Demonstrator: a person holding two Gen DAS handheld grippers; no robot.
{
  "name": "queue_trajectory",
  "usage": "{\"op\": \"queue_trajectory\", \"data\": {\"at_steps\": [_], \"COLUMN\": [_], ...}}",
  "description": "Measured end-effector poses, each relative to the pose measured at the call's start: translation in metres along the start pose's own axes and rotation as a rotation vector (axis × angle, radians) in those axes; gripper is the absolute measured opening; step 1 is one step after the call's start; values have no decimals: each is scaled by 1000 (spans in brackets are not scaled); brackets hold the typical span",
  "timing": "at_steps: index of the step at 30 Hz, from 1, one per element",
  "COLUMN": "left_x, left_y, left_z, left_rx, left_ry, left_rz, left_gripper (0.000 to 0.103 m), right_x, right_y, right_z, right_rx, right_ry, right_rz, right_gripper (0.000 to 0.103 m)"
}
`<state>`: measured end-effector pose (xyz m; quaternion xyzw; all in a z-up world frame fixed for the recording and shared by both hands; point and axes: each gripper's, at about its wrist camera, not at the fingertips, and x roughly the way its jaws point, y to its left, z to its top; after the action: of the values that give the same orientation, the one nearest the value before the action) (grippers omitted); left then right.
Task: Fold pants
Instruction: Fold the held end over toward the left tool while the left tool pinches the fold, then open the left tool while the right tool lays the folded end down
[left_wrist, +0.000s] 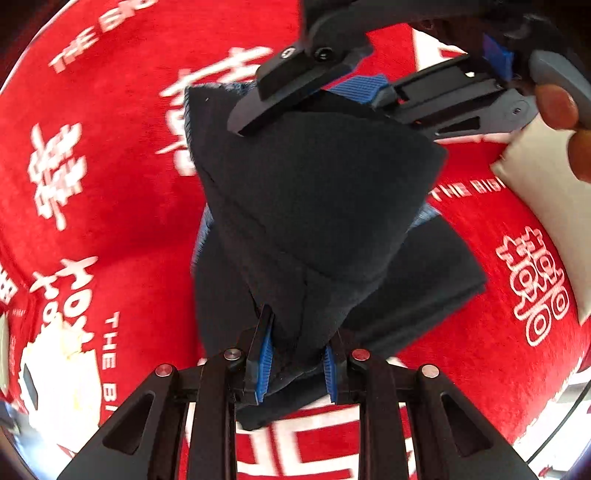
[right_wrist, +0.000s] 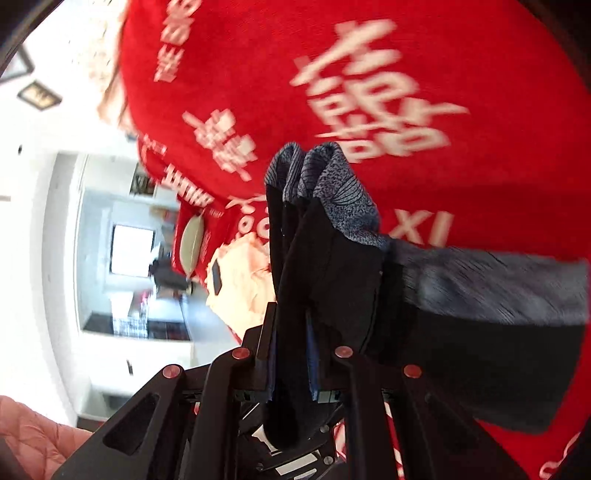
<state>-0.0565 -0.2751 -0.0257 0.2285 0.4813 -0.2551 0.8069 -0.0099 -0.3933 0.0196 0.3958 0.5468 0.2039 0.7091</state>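
Two grippers hold one pair of dark pants (left_wrist: 317, 206) above a red cloth (left_wrist: 118, 192). Left gripper (left_wrist: 297, 363), at the bottom of its own view, has its blue-padded jaws nearly closed on a bunched corner of the pants. Right gripper (left_wrist: 317, 92), seen from the left camera near the top, pinches the far edge of the same fabric; in its own view the right gripper (right_wrist: 291, 365) has its jaws clamped on several gathered layers. The pants are folded over and lifted, draped between the two grippers, with a grey speckled waistband (right_wrist: 332, 192) showing. The cloth, printed with white lettering, spreads under everything. One pale cushion (left_wrist: 554, 206) lies at the cloth's right edge. One bare thumb (left_wrist: 556, 107) rests on the right gripper's handle.
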Motion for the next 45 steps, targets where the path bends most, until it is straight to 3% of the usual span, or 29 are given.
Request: {"op": "queue_trajectory", "data": {"at_steps": [13, 19, 21, 23, 24, 26, 29, 32, 36, 37, 38, 39, 41, 45], "left_x": [22, 52, 54, 52, 49, 42, 32, 23, 22, 25, 29, 35, 50, 72], "left_y": [-111, -140, -142, -142, -138, -130, -112, -83, -37, -26, -14, -2, 21, 36], "left_z": [15, 6, 3, 1, 1, 1, 3, 10, 23, 24, 25, 25, 21, 10], "left_rx": [211, 280, 298, 320, 314, 293, 252, 166, 9, -22, -62, -112, -206, -271], "left_ry": [38, 85, 87, 87, 81, 72, 65, 28, 10, 15, 31, 55, 108, 195], "left_rz": [-37, -5, 0, -12, -11, -26, -51, -30, -9, -6, -3, -6, -34, -34], "left_gripper": [24, 26, 33, 53, 57, 65, 65, 65, 65, 65, 65, 65, 65, 65], "right_x": [-87, -89, -85, -81, -81, -83, -89, -90, -77, -76, -71, -64, -60, -53], "right_y": [-101, -161, -175, -184, -185, -183, -173, -157, -162, -162, -166, -169, -171, -164], "right_z": [-41, -51, -54, -57, -59, -59, -54, -39, -8, -6, -4, -2, -6, -17], "right_rx": [146, 214, 231, 260, 273, 274, 227, 162, 167, 169, 173, 182, 169, 121], "right_ry": [-142, -141, -120, -101, -100, -109, -136, -168, -168, -159, -140, -113, -94, -57], "right_rz": [60, -92, -152, -213, -246, -322, -414, -468, -459, -457, -455, -461, -500, -569], "right_gripper": [14, 14, 17, 26, 29, 53, 56, 56, 55, 51, 35, 25, 20, 17]}}
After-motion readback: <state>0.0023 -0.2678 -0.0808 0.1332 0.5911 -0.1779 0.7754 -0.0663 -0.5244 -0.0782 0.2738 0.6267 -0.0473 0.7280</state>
